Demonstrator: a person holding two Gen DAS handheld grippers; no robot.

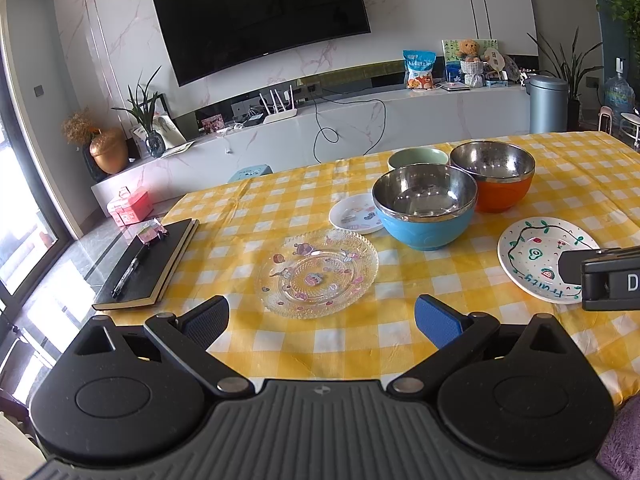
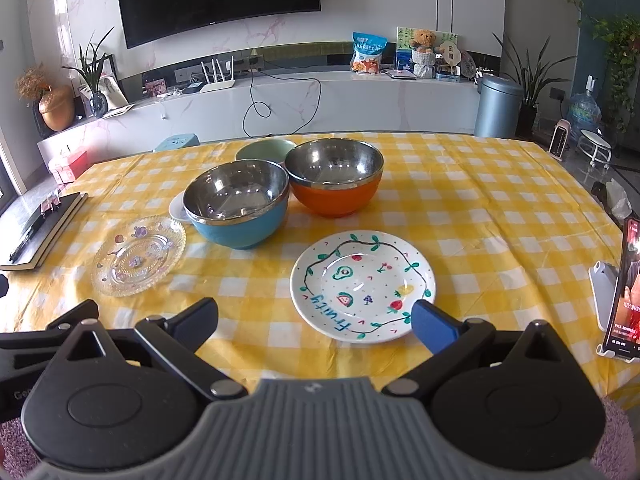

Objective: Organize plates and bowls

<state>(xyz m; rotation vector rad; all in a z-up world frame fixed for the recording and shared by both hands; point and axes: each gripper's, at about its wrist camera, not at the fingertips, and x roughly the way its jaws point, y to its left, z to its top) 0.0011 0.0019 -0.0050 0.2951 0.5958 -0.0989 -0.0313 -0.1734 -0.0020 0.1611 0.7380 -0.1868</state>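
Note:
On the yellow checked tablecloth point(image 1: 280, 344) stand a blue steel-lined bowl point(image 1: 424, 208), an orange steel-lined bowl point(image 1: 494, 176) and a pale green bowl point(image 1: 416, 158) behind them. A clear glass plate point(image 1: 318, 272) lies just beyond my left gripper point(image 1: 322, 320), which is open and empty. A small white plate point(image 1: 354, 214) lies left of the blue bowl. A white fruit-painted plate point(image 2: 362, 286) lies in front of my right gripper point(image 2: 316, 322), which is open and empty, its right finger at the plate's near rim. The same bowls show in the right wrist view: blue point(image 2: 238, 210), orange point(image 2: 334, 182), green point(image 2: 264, 150).
A black notebook point(image 1: 150, 264) with a pen lies at the table's left edge. A phone on a stand point(image 2: 624, 292) is at the right edge. Behind the table are a TV wall unit point(image 1: 320, 128) and a grey bin point(image 1: 548, 104).

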